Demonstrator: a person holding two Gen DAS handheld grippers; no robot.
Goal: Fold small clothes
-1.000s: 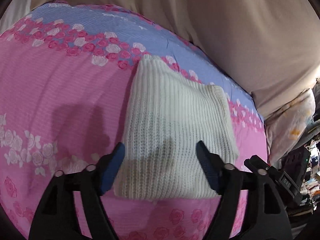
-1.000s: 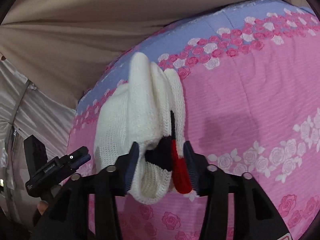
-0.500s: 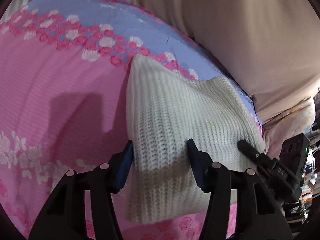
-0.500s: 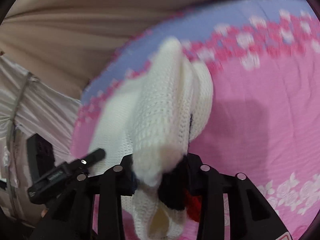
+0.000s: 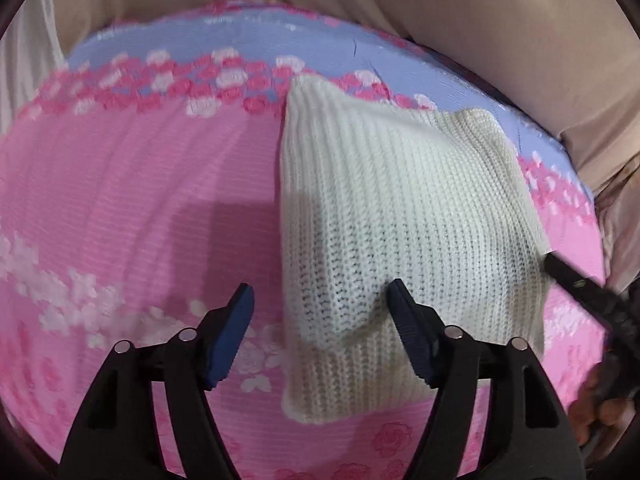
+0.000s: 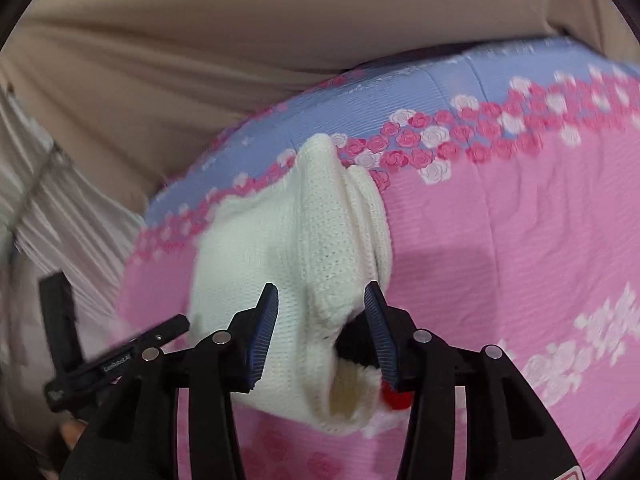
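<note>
Pink floral bedspread (image 5: pixel 120 208) carries a white sweater (image 5: pixel 400 216); left gripper (image 5: pixel 320 316) gapes empty at 6 o'clock; right gripper (image 6: pixel 320 320) straddles its fold, parted.

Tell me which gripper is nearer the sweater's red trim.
Right. The right gripper straddles the white sweater beside its red trim; the left gripper hangs open at the opposite plain edge.

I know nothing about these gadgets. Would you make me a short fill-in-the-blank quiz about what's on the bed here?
1. The knitted garment is ____ in colour.
2. It lies on a bedspread that is mostly ____.
3. The left gripper has its jaws ____.
4. The pads on its fingers are ____.

Missing words: white; pink; open; blue
</note>
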